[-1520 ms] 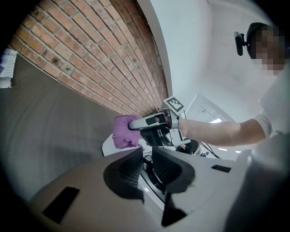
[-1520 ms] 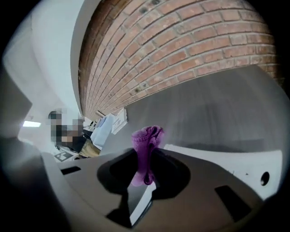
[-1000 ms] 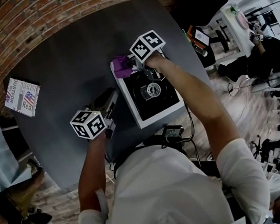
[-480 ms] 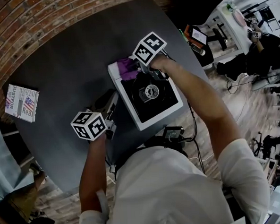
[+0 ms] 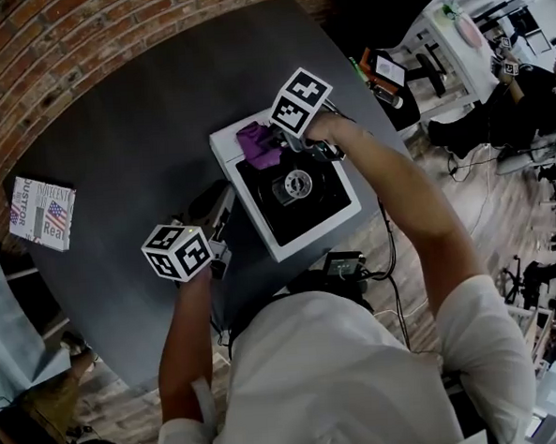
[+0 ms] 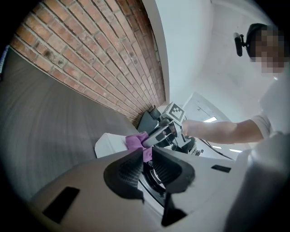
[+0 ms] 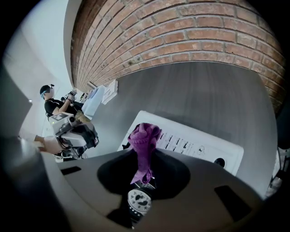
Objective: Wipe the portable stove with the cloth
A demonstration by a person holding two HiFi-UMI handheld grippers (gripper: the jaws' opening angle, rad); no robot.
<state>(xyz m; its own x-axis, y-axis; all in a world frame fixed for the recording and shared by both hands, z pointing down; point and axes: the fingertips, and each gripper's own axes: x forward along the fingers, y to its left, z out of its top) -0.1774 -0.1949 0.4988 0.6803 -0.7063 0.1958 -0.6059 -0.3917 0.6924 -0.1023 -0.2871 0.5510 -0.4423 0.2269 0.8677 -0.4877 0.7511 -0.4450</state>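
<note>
Head view: the stove (image 5: 320,214) sits near the table's (image 5: 132,131) right edge. The right gripper (image 5: 275,143) presses the purple cloth (image 5: 257,141) onto the stove's far left corner. The left gripper (image 5: 219,203) hangs just off the stove's left edge.

Left gripper view: its tongs stand slightly spread, with nothing between them.

Right gripper view: its tongs pinch the bunched cloth, which hangs over the stove's white rim.

Wiping looks under way. The burner and the near half probably remain.
</note>
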